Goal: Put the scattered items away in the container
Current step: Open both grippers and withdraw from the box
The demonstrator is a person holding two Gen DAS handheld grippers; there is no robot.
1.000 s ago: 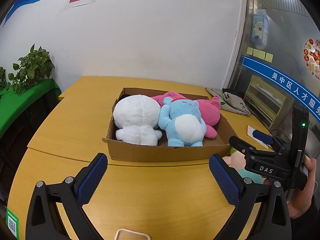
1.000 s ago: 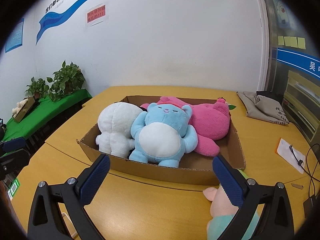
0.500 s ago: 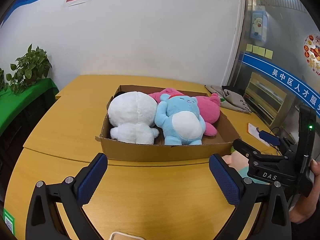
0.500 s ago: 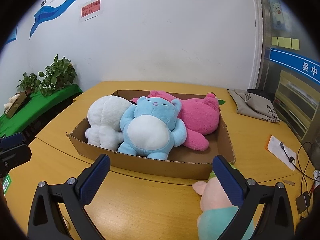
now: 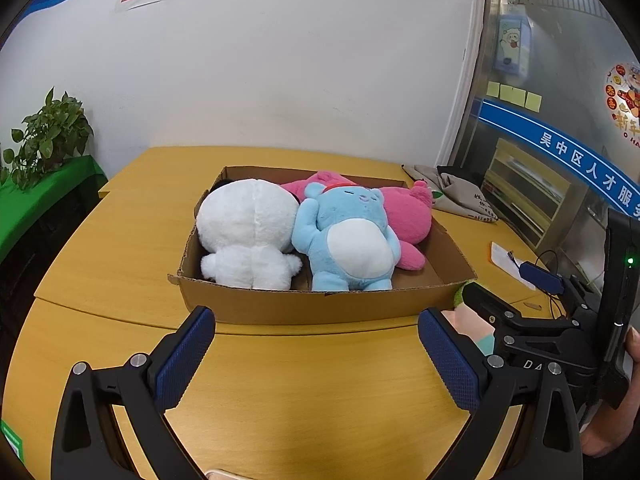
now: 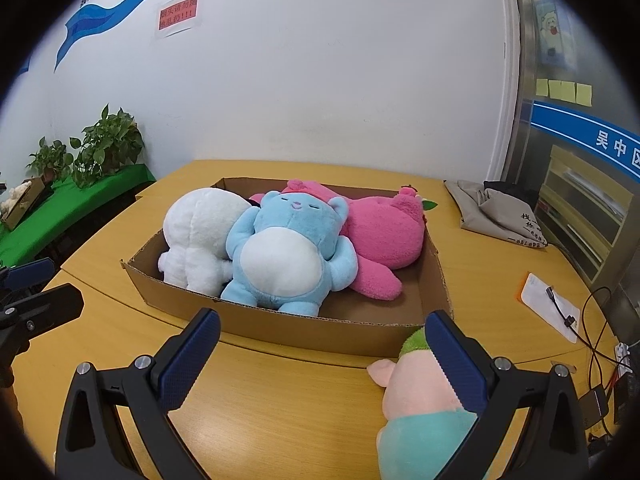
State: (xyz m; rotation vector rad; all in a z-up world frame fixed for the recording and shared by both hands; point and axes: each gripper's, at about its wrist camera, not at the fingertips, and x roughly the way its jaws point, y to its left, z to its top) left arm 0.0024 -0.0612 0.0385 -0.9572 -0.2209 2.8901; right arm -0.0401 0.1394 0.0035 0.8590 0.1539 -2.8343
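White wall behind, yellow wooden table [image 6: 280,400] below, potted plants [image 6: 108,140] on a green-covered ledge at left. On the table sits the cardboard box [image 6: 304,326] with white [image 6: 200,232], blue [image 6: 288,252] and pink plush toys [image 6: 384,232] inside. Left gripper [image 5: 316,356] hangs wide open over bare wood. Right gripper [image 6: 320,360] gapes empty too, and its right finger half hides the pig plush [image 6: 416,396], lying just outside the box's near corner, lower body cut off.

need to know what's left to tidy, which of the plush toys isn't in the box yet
The peach-pink plush toy with a green cap and teal shirt. It lies on the wooden table just outside the cardboard box; the white, blue and pink ones are inside.
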